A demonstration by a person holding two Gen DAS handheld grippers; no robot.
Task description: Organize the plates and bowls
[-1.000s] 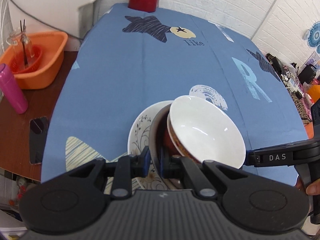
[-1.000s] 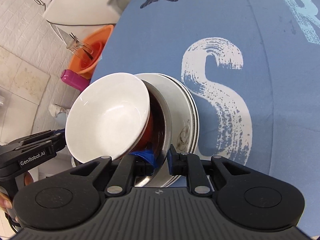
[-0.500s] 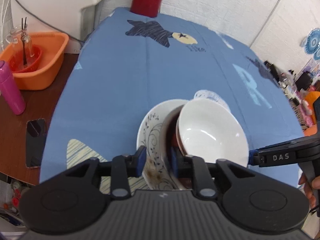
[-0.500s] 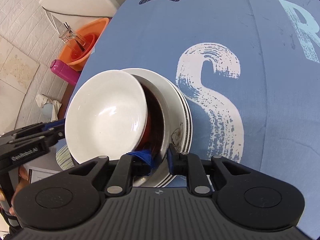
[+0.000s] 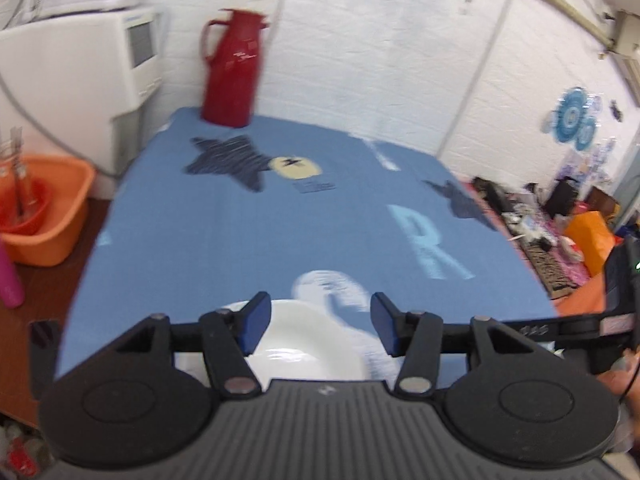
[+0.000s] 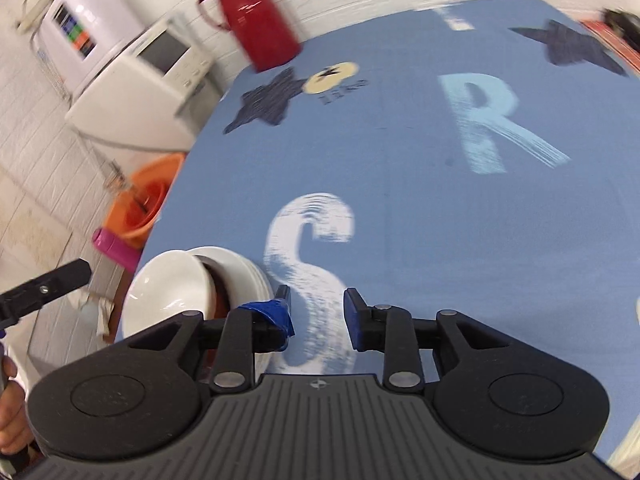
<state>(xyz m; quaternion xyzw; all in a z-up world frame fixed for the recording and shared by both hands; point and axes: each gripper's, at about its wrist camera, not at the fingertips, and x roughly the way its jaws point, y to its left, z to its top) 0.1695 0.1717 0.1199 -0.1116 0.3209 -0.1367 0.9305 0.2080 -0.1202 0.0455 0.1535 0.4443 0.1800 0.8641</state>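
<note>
A white bowl [image 6: 168, 292] sits tilted in a dark reddish-brown bowl [image 6: 219, 296] on a stack of white plates [image 6: 252, 276], near the front left edge of the blue tablecloth [image 6: 400, 168]. In the left wrist view the white bowl [image 5: 304, 344] lies just below and behind the fingers. My left gripper [image 5: 318, 326] is open above it, holding nothing. My right gripper [image 6: 318, 312] is open, just right of the stack, over the white letter S.
A red thermos jug [image 5: 232, 68] stands at the table's far edge. Left of the table are a white appliance [image 5: 76, 92], an orange basin [image 5: 40, 216] with glassware, and a pink bottle [image 6: 116, 244]. A phone [image 5: 40, 336] lies on the brown side table.
Both grippers have opened, let go of the dishes' rims and drawn back and upward. The stack of plates and bowls now rests on the cloth.
</note>
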